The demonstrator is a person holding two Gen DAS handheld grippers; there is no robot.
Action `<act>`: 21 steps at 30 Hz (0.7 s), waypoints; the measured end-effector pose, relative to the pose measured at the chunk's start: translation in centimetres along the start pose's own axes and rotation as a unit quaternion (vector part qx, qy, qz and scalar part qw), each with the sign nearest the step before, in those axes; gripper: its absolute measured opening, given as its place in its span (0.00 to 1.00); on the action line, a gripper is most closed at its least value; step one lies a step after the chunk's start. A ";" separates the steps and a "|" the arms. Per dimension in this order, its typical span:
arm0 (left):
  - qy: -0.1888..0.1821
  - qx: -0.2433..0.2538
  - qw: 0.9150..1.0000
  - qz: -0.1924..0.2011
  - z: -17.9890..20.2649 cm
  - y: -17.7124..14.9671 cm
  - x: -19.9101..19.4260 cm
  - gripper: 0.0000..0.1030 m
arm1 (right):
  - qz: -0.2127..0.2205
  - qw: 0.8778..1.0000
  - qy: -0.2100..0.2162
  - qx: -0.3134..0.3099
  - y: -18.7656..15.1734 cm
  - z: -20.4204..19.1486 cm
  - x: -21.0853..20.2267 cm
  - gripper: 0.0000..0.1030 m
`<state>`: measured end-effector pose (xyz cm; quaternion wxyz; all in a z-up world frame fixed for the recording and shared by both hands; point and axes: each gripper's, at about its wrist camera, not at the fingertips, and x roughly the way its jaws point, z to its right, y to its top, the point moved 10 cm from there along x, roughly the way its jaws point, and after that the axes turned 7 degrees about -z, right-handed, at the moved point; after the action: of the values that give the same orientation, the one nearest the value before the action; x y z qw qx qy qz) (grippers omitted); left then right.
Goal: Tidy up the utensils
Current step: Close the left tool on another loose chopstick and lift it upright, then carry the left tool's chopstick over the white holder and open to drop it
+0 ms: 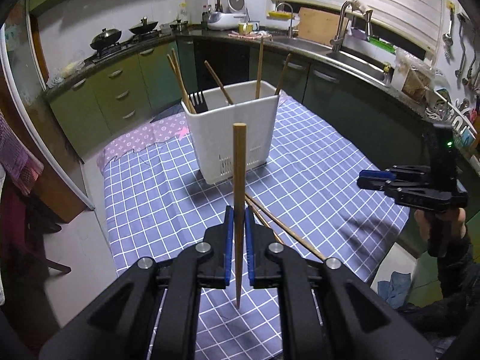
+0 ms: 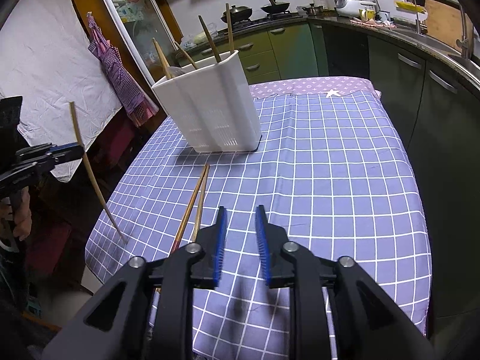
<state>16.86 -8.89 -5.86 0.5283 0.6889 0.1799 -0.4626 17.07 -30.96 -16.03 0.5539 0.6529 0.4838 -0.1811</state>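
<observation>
Chopstick (image 1: pixel 239 198) clamped between the blue pads of the left gripper (image 1: pixel 239 219), held upright, blunt end up, thin tip pointing down just above the checked tablecloth (image 1: pixel 315 174). From the right wrist view the same chopstick (image 2: pixel 90 171) hangs off the near left edge of the table, tilted, tip over the cloth corner. Right gripper (image 2: pixel 240 234) has its jaws apart, nothing between them, hovering over the near part of the cloth. In the left view it sits at the right (image 1: pixel 375 180), off the table's right side; its jaws can't be judged from that angle, a green light shows on its body.

White utensil holder (image 1: pixel 231 132) stands on the far middle of the table, slotted base, several chopsticks (image 1: pixel 259 66) leaning inside and a black fork (image 1: pixel 200 102) in its left compartment. Two more chopsticks (image 2: pixel 195 201) lie flat on the cloth between holder and grippers, side by side, touching near their far ends.

No readable writing or brand anywhere; a purple patterned cloth (image 2: pixel 312 87) with small printed motifs shows under the far edge of the checked one. Around: green cabinets (image 1: pixel 120 90), woks on the stove (image 1: pixel 106 37), rice cooker (image 1: pixel 237 0), sink with tap (image 1: pixel 342 27), ladles hanging at the far right wall. Holder is unobstructed from the held chopstick's side.
</observation>
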 end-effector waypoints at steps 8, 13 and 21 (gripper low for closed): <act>-0.005 0.000 1.000 0.028 0.3 1.5 -2.2 0.07 | -0.002 1.000 0.000 -0.004 -0.2 -0.1 0.0 0.23; -0.010 -0.002 0.999 0.045 0.0 3.5 -3.4 0.07 | -0.003 1.000 0.000 -0.003 -0.4 0.0 0.0 0.23; -0.010 0.003 0.997 0.075 -0.3 8.2 -6.3 0.07 | -0.007 1.000 -0.002 0.001 -0.7 0.5 0.2 0.23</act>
<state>19.82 -10.16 3.96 0.5615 0.6968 0.1214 -0.4295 16.72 -31.38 -16.71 0.5533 0.6493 0.4872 -0.1870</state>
